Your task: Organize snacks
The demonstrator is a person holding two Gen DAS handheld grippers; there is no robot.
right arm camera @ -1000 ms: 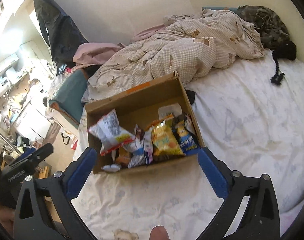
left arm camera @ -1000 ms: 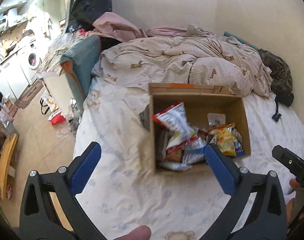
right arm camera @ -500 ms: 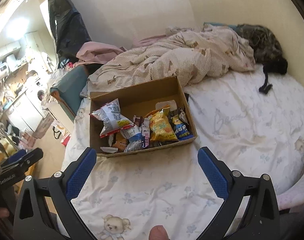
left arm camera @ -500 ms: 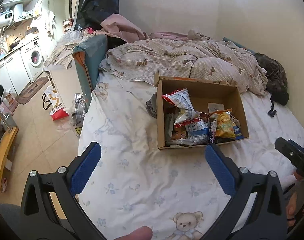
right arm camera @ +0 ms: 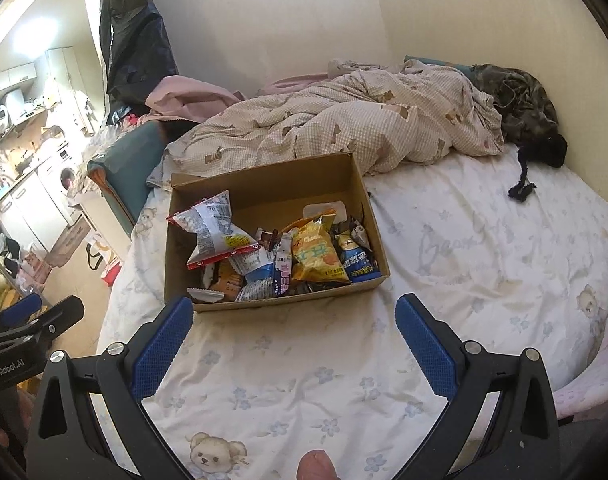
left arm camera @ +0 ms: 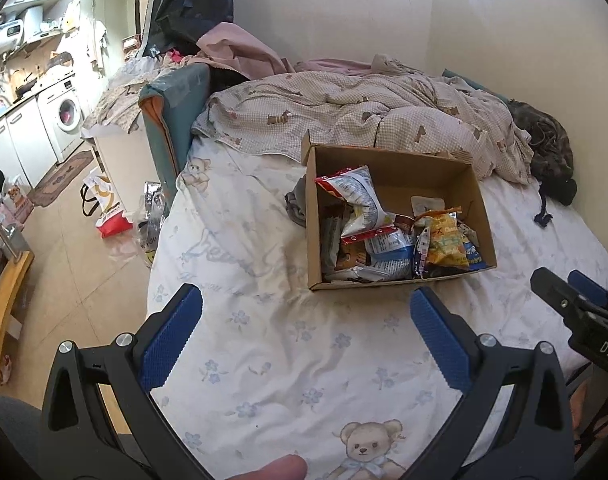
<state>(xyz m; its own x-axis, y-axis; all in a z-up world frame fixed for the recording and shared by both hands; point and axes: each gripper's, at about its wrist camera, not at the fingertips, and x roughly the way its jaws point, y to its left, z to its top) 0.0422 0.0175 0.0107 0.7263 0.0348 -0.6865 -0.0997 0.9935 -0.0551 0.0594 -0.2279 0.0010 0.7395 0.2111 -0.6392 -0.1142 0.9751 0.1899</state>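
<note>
An open cardboard box [left arm camera: 400, 168] [right arm camera: 271, 178] sits on the bed and holds several snack packets. A white and red bag [left arm camera: 358, 204] [right arm camera: 213, 234] leans at its left side, and a yellow chip bag [left arm camera: 446, 240] [right arm camera: 316, 258] lies at its right. My left gripper [left arm camera: 304, 304] is open and empty, held above the sheet short of the box. My right gripper [right arm camera: 293, 314] is open and empty, also short of the box's near wall. Each gripper shows at the edge of the other's view.
The bed has a white flowered sheet [left arm camera: 263, 340] [right arm camera: 484, 248]. A rumpled checked duvet [left arm camera: 364, 120] [right arm camera: 344, 128] lies behind the box, with dark clothes [right arm camera: 520, 104] in the far corner. The bed's left edge drops to a floor with bags [left arm camera: 107, 216].
Both grippers have pulled back and up from the box, so it looks smaller and farther away. Both stay open and empty.
</note>
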